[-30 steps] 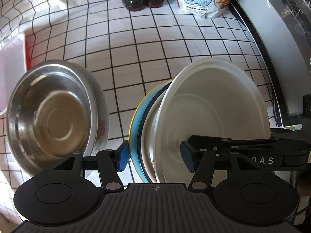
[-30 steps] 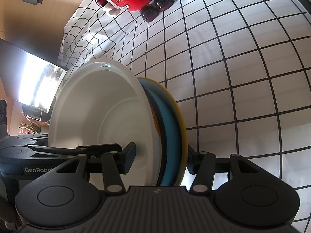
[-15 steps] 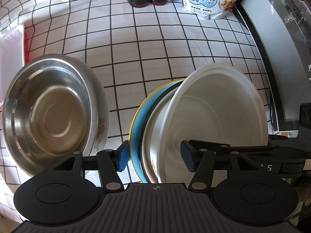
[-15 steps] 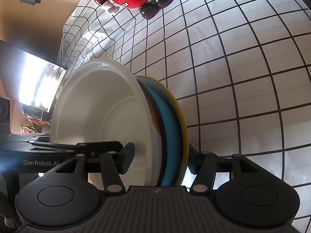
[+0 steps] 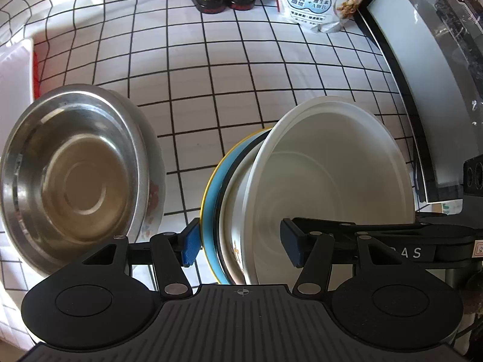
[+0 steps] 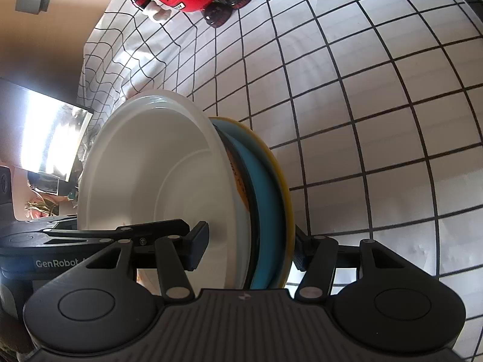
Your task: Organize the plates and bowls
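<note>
left wrist: dish stack [image 5: 317,187] (on edge) between left gripper [image 5: 240,246] fingers.

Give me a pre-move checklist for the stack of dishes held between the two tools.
1. Left tool straddles the stack: ok; its left pad sits against the blue plate.
2. Left tool's other pad presses the white bowl: cannot tell.
3. Right tool straddles the same stack: ok; firm clamping: cannot tell.
4. Stack stays nested: ok; white bowl, inner dish, blue plate and yellow plate sit together, tipped on edge.
5. Steel bowl stands apart from the stack: ok.
6. Checked cloth beside the stack is bare: ok.
</note>
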Available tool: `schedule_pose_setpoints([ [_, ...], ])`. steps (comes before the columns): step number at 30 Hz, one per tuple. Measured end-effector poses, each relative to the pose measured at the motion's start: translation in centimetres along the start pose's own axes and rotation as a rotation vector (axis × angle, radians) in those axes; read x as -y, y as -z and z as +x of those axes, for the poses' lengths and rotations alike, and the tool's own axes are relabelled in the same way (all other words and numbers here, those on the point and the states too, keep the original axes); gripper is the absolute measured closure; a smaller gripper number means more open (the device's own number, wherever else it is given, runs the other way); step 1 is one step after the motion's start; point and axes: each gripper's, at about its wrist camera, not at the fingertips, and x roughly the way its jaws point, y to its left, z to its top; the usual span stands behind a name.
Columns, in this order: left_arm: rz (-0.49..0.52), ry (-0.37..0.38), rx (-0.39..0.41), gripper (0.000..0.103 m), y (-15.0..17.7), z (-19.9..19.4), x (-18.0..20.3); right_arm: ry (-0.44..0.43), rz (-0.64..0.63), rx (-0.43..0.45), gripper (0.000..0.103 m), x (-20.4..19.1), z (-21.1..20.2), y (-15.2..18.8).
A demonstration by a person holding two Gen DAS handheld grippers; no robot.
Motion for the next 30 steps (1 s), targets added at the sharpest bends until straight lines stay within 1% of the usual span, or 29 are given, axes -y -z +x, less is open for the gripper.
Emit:
schedule_pose_setpoints([
  [10,0.021,0.046,-0.001,0.044,0.1,-0.2,-0.3,0.037,0.027,0.002,0.046,-0.3,-0.5,0.5],
  [16,0.024,0.083,0.037,0.044,0.6,-2.0,-1.1,0.068,-0.003,0.025,0.046,-2.3,-1.3,0.7],
  [20,0.018,0.104,0.075,0.044,0.8,-4.2,-2.4,0.091,-0.046,0.049,0.046,-5.2,-2.1,0.5],
  [23,0.007,0.11,0.113,0.044,0.8,-6.5,-4.2,0.102,-0.105,0.067,0.046,-8.2,-2.5,-0.1],
  [27,-0.032,0.102,0.177,0.044,1.2,-9.5,-7.8,0.1,-0.194,0.078,0.045,-13.2,-1.6,-1.4],
  [30,-0.088,0.092,0.195,0.044,1.5,-10.2,-11.3,0.093,-0.247,0.068,0.046,-16.6,0.6,-2.2],
])
